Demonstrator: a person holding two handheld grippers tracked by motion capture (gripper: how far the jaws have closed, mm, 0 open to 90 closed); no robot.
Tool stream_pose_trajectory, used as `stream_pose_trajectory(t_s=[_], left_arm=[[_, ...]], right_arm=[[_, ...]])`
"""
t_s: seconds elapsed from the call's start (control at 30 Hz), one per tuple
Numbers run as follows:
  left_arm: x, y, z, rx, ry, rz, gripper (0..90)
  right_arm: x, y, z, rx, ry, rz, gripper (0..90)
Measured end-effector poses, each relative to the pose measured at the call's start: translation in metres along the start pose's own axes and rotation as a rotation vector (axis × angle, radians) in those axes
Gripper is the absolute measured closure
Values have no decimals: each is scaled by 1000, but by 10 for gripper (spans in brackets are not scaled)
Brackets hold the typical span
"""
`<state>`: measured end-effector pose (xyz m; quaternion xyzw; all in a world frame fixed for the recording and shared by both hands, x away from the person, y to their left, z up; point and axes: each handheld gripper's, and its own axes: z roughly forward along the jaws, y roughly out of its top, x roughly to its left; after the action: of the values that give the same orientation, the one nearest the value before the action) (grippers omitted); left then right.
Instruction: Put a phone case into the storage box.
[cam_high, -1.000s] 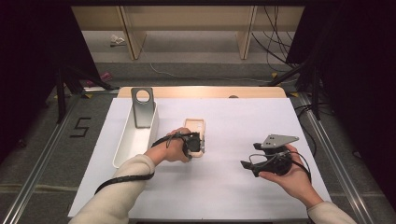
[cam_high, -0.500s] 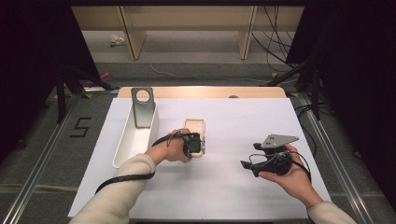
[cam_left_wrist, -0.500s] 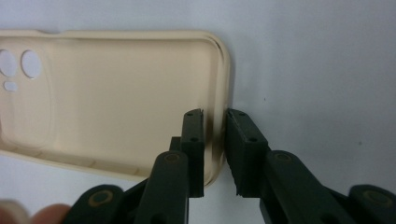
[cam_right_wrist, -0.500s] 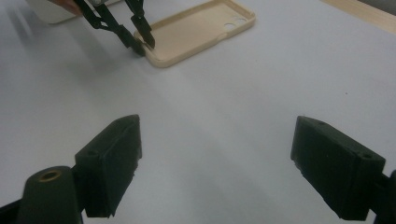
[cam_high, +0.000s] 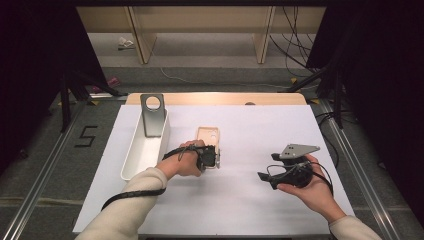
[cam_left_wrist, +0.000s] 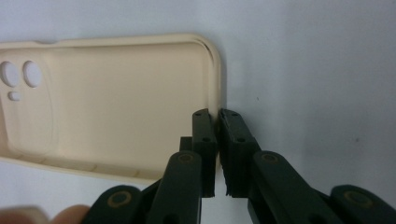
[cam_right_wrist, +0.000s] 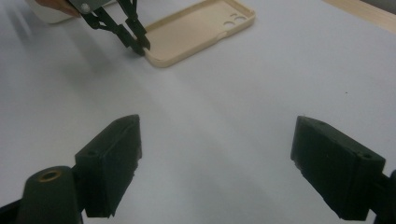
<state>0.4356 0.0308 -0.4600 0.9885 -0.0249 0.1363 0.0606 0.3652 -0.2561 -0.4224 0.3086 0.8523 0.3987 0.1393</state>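
Note:
A beige phone case (cam_high: 207, 135) lies inside-up on the white table, its camera holes at the far end. My left gripper (cam_high: 215, 159) sits at the case's near right corner. In the left gripper view its jaws (cam_left_wrist: 218, 114) have just been closing and now pinch the case's (cam_left_wrist: 116, 102) thin side wall between the pads. My right gripper (cam_high: 265, 172) is held at the right of the table, apart from the case and pointing towards it. Its jaws (cam_right_wrist: 217, 158) stand wide open with nothing between them. Farther off, the right gripper view shows the case (cam_right_wrist: 196, 28) with the left gripper (cam_right_wrist: 140, 46) on it.
A long white bin (cam_high: 131, 145) lies left of the case, with a grey metal bracket (cam_high: 152, 112) with a round hole standing at its far end. The white table top (cam_high: 240, 200) stretches between the two hands and towards the front edge.

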Motion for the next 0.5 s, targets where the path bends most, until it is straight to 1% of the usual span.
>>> stream_pose_trajectory(t_s=[0.1,0.23,0.27,0.3,0.33,0.47,0.5], left_arm=[[0,0,0,-2,0,0,857],[-3,-2,-1,-17,21,8,870],[-5,-2,-2,-33,27,2,873],[-6,-2,-2,-38,31,3,875],[-8,-2,-4,-45,32,6,875],[-16,0,-12,-73,64,28,876],[-19,0,-14,-79,62,22,876]], right_arm=[[0,0,0,0,-1,-1,172],[-1,0,0,-3,-1,0,172],[-1,0,0,-2,-1,0,172],[-2,0,0,-2,-3,0,172],[-1,-1,0,0,-3,4,172],[-2,-1,0,1,-8,8,172],[-2,-1,0,0,-9,12,172]])
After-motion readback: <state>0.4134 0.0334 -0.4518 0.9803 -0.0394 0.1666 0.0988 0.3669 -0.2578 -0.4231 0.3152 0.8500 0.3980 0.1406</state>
